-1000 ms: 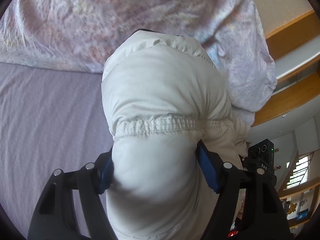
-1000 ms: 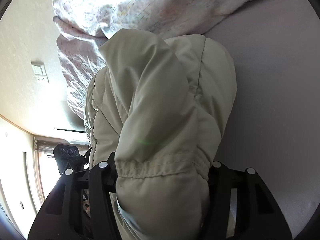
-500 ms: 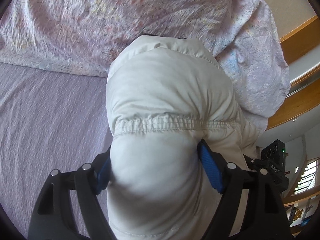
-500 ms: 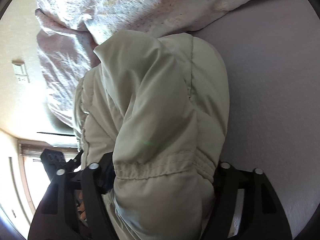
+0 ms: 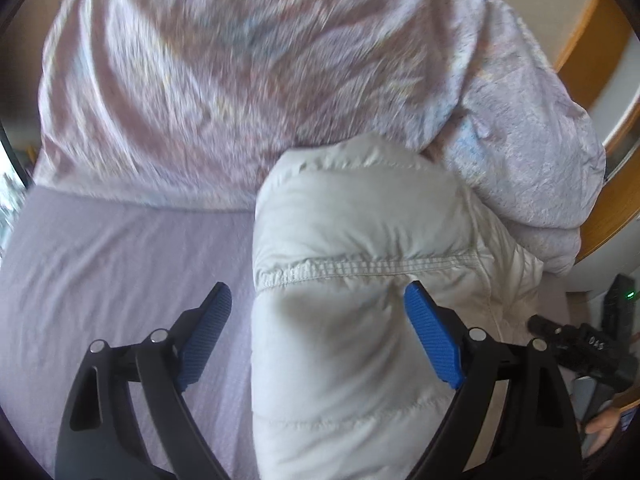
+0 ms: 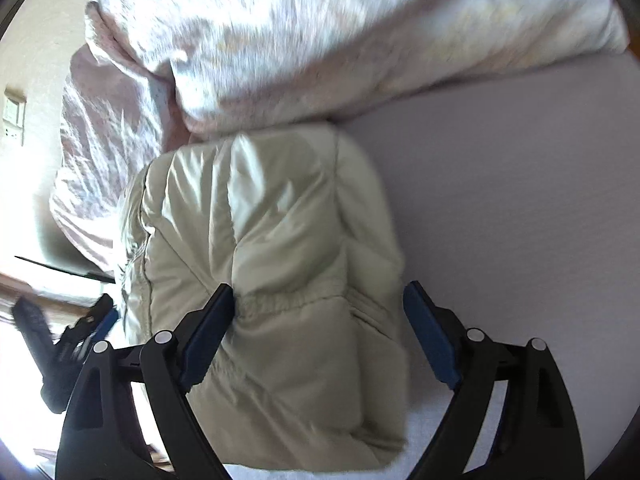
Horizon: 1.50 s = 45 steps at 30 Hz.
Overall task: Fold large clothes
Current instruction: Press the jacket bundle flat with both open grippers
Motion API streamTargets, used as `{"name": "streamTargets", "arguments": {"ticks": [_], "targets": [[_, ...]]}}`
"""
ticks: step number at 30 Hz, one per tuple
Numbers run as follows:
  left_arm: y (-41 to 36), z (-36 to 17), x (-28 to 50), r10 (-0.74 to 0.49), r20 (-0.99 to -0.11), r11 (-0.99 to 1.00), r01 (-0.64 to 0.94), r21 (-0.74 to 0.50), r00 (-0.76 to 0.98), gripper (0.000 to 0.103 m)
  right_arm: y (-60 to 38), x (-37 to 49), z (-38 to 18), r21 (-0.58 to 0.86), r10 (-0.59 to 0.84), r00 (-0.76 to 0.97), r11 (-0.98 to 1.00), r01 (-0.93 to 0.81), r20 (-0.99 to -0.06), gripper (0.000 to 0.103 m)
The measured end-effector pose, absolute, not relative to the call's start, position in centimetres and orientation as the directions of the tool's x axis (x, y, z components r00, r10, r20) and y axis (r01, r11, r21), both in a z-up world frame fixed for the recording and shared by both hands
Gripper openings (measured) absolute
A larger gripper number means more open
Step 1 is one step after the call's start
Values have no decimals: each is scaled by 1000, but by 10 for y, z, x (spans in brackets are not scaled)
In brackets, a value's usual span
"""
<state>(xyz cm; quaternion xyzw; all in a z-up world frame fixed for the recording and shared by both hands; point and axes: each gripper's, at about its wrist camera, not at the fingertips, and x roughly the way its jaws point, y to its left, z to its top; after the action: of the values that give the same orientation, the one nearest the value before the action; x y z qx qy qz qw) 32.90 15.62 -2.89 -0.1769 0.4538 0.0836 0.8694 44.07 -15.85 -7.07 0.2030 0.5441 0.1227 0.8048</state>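
Note:
A puffy cream padded jacket lies folded into a thick bundle on the lilac bed sheet; an elastic seam runs across it. My left gripper stands over its near end, jaws opening: the left blue pad has a gap to the cloth, the right pad sits at its edge. In the right wrist view the same jacket lies between the fingers of my right gripper, whose jaws are also opening; the right pad is clear of the fabric, the left one brushes it. Neither grips the jacket.
A crumpled pale floral duvet is heaped behind the jacket and touches its far end. Bare sheet stretches to one side. Wooden trim borders the bed. The other gripper's black body shows at the frame edge.
Both grippers have spread their jaws off the jacket and lifted back from it. The jacket now sits lower and farther off in both views, resting on the bed.

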Motion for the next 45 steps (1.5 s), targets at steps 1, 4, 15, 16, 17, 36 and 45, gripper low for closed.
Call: {"name": "streamTargets", "arguments": {"ticks": [1, 4, 15, 16, 17, 36, 45], "targets": [[151, -23, 326, 7, -811, 931, -300, -208, 585, 91, -156, 436, -61, 424, 388, 407, 906, -2, -827, 88], [131, -10, 322, 70, -791, 953, -276, -128, 608, 93, -141, 427, -36, 342, 335, 487, 936, -77, -807, 86], [89, -27, 325, 133, -819, 978, -206, 19, 558, 93, -81, 413, -38, 249, 336, 480, 939, -237, -810, 59], [89, -31, 326, 128, -822, 979, -205, 15, 554, 94, -79, 414, -42, 240, 326, 473, 942, -234, -818, 59], [90, -34, 327, 121, -825, 979, -203, 7, 552, 95, -78, 415, -48, 232, 315, 467, 946, -228, -827, 59], [111, -82, 350, 63, -831, 985, -167, -37, 553, 101, -66, 436, -107, 225, 307, 407, 945, -237, -860, 62], [115, -93, 354, 74, -829, 981, -192, -41, 555, 101, -62, 435, -114, 204, 289, 453, 952, -228, -843, 63]]}}
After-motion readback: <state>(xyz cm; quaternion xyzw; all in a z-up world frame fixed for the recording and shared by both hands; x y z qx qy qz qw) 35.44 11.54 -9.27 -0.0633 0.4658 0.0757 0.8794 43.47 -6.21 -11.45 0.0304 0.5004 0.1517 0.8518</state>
